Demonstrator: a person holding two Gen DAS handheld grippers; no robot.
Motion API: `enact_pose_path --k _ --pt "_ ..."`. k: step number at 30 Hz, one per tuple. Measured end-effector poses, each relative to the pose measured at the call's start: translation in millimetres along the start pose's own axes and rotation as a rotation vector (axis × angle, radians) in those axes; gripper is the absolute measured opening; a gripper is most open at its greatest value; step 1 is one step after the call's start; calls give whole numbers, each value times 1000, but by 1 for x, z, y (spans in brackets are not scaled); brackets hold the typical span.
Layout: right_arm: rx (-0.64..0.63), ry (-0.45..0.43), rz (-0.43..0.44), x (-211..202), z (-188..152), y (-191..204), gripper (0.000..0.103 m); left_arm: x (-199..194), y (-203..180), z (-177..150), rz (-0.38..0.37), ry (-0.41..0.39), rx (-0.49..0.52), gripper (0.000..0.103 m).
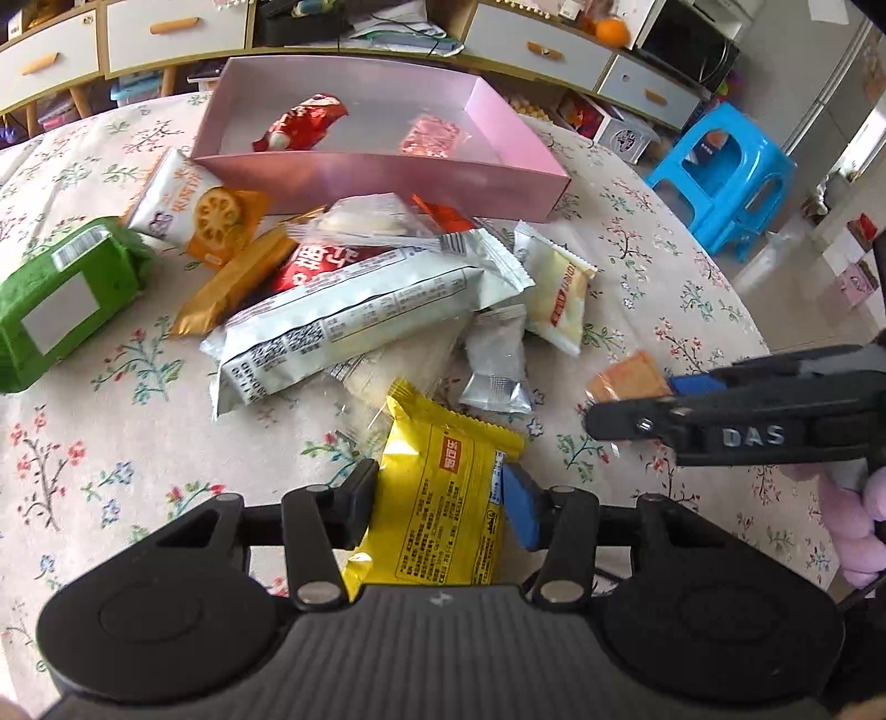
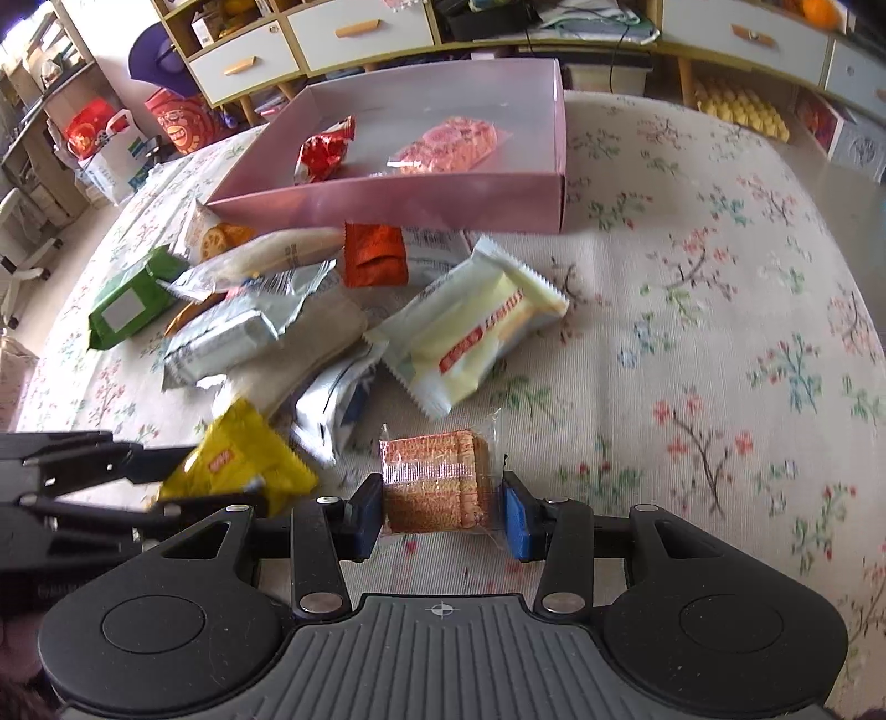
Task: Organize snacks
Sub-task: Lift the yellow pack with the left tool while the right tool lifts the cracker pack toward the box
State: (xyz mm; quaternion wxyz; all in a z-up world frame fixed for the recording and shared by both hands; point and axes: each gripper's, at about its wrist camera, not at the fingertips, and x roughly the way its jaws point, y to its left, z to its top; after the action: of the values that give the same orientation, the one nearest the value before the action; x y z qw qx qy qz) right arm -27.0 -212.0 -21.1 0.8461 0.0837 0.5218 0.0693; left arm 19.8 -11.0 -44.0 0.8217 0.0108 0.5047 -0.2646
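My left gripper point(image 1: 443, 493) is shut on a yellow snack packet point(image 1: 443, 515), which shows at the lower left in the right wrist view point(image 2: 232, 465). My right gripper point(image 2: 443, 498) is shut on an orange cracker packet point(image 2: 437, 476) in clear wrap, just above the floral tablecloth; in the left wrist view the right gripper point(image 1: 637, 401) comes in from the right with the cracker packet point(image 1: 631, 382). Behind lies a pile of snacks: a long silver packet point(image 1: 354, 327), a green packet point(image 1: 61, 299) and a pale yellow packet point(image 2: 470, 338). The pink box point(image 1: 387, 177) at the back holds a red packet point(image 1: 304, 122) and a pink packet point(image 1: 429, 135).
The round table's edge point(image 1: 736, 310) curves close on the right, with a blue plastic stool point(image 1: 720, 166) beyond it. White drawer cabinets point(image 2: 360, 33) line the wall behind the box. Bare tablecloth point(image 2: 692, 332) stretches to the right of the pile.
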Motion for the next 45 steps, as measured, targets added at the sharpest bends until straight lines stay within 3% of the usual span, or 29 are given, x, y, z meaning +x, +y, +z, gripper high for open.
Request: enact_pose_path --k 14,21,27,30,34,45 --pt "39 30 59 -24 -29 -15 42 -30 36 -25 35 -11 -41 46" --pt "20 2 57 -30 -30 -5 42 -42 55 -36 44 -19 -67 47" --pt "-10 -9 37 -25 -26 4 43 -40 46 -41 35 13 24 64" --pt "-13 -1 36 -20 -24 7 43 -36 36 -43 76 33 100 62" --pt "-22 7 31 -16 -23 11 43 -36 34 -44 131 34 145 49" --pt "-80 -38 56 -15 -6 34 43 -53 43 -29 72 -62 55 48"
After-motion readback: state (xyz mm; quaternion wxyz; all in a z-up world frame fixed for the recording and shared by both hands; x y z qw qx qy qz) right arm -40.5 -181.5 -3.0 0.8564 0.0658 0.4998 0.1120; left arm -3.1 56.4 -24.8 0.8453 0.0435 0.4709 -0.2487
